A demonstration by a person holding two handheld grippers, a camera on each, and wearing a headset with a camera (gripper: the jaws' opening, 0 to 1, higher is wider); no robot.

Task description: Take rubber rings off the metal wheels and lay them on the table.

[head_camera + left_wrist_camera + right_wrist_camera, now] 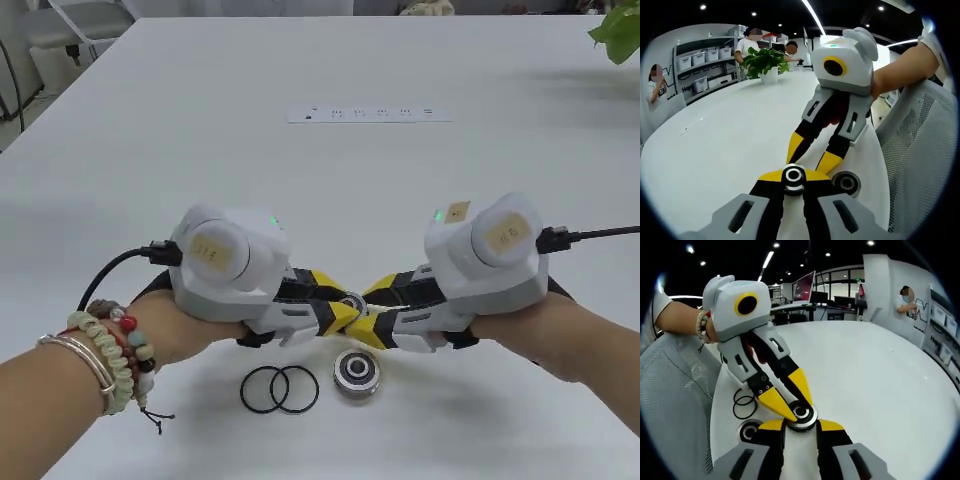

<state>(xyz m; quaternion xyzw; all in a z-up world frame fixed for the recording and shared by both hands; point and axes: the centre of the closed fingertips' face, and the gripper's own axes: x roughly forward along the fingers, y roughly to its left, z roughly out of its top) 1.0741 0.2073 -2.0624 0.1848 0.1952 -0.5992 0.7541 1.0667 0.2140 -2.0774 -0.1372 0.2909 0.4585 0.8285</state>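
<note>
left tongs (335, 312) and right tongs (372, 318) meet tip to tip on one wheel (350, 302) over the white table (300, 200).
the left tongs, in a hand wearing bead bracelets, are pressed nearly together and pinch the wheel at its edge. the right tongs come in from the other side, their yellow tips set against either side of the same wheel, clamping it. on the table below, from the left: two black rubber rings (280, 389) lie flat and touch each other, then just beside them a second wheel (357, 370) lies flat. well beyond, a white power strip (368, 114) lies on the table.
</note>
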